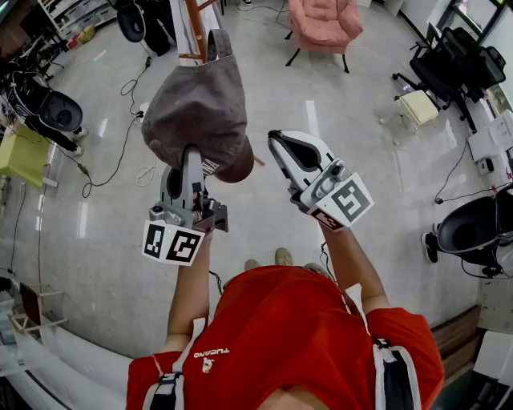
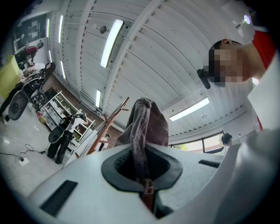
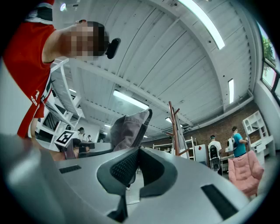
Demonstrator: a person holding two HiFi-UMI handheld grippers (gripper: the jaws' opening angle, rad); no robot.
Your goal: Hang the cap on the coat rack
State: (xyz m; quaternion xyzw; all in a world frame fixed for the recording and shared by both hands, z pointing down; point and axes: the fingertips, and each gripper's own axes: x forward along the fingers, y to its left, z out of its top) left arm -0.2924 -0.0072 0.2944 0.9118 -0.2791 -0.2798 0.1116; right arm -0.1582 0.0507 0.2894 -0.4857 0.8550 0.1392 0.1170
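A grey-brown cap [image 1: 200,104] hangs up in the air from my left gripper [image 1: 191,154], which is shut on its back strap. In the left gripper view the strap and its buckle [image 2: 148,187] run between the closed jaws, with the cap [image 2: 148,127] above them. The wooden coat rack [image 1: 196,28] stands just beyond the cap, its pegs [image 2: 109,124] to the left of the cap in the left gripper view. My right gripper [image 1: 275,138] is held beside the cap to its right, shut on nothing. From the right gripper view the cap [image 3: 127,131] is left of the rack [image 3: 173,127].
A pink armchair [image 1: 325,24] stands far ahead, black office chairs [image 1: 453,68] at the right and a yellow-green table [image 1: 24,156] at the left. Cables [image 1: 120,152] trail over the floor. People [image 3: 238,142] stand far off by shelves.
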